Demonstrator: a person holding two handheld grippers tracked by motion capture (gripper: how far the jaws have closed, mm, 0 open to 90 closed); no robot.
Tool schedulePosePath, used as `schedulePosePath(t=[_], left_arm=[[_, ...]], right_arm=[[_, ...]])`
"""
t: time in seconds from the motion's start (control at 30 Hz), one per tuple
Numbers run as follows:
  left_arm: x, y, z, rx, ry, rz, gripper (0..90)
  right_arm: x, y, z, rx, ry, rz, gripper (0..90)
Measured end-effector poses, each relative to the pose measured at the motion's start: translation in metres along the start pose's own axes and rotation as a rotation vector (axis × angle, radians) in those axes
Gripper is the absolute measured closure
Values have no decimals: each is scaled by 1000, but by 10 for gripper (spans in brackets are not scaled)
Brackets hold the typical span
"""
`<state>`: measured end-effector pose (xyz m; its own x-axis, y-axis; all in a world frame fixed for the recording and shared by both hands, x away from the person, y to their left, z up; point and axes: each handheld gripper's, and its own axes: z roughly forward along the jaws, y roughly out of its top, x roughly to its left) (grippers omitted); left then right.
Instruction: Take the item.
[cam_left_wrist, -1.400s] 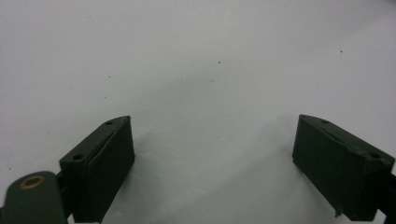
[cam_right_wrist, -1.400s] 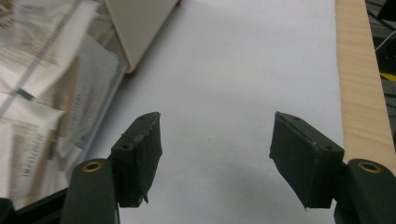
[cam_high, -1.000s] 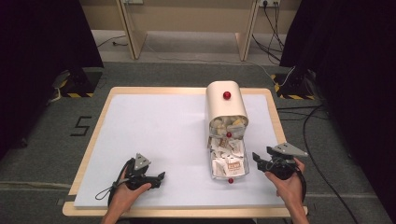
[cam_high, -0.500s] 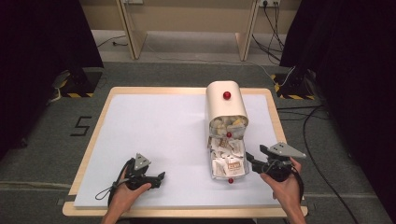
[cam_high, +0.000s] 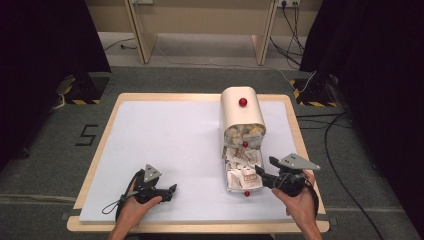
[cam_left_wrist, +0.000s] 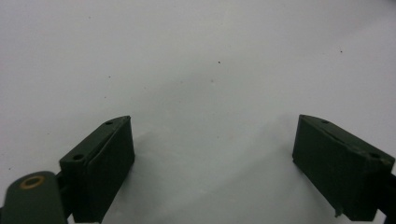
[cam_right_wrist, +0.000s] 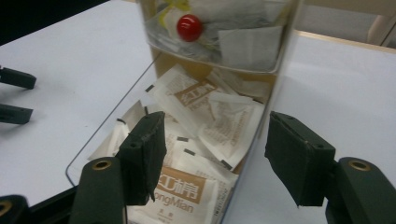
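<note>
Two grippers show in the high view above a pale lilac-white table top with a light wooden rim, and the landmark on it is a cream container with a rounded lid and a red knob. From its near side a clear drawer full of white sachets is pulled out toward the person. The right gripper is just beside the drawer's near right corner, its jaws apart and turned toward it. The left gripper rests on the table well to the left of the container, jaws apart. Grey carpet lies round the table, with dark curtains at both sides, wooden furniture legs beyond, cables on the floor and yellow-black striped tape at two spots.

Left gripper view: the jaws stand wide with nothing between them, over bare, faintly speckled table surface.

Right gripper view: the jaws are spread, nothing pinched; the drawer's clear wall runs between them, and the sachets lie inside, below the container's red knob. The left gripper's jaws show at the far left edge.
</note>
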<state>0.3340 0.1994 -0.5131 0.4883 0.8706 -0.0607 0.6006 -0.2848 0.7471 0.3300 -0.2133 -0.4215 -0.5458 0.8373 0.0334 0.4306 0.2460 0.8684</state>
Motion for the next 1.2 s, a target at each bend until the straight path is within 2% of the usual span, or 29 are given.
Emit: schedulePosePath(t=[0.2, 0.43, 0.47, 0.5, 1.2], left_arm=[[0, 0, 0, 1, 0, 1, 118], [0, 0, 0, 1, -1, 1, 118], [2, 1, 0, -6, 5, 32, 118], [3, 1, 1, -10, 6, 38, 118], [3, 1, 1, -11, 6, 37, 118]], right_arm=[[10, 0, 5, 8, 27, -25, 393], [17, 0, 8, 13, 58, -27, 403], [18, 0, 8, 14, 60, -26, 404], [19, 0, 9, 14, 65, -25, 405], [40, -10, 30, 71, 145, -68, 464]])
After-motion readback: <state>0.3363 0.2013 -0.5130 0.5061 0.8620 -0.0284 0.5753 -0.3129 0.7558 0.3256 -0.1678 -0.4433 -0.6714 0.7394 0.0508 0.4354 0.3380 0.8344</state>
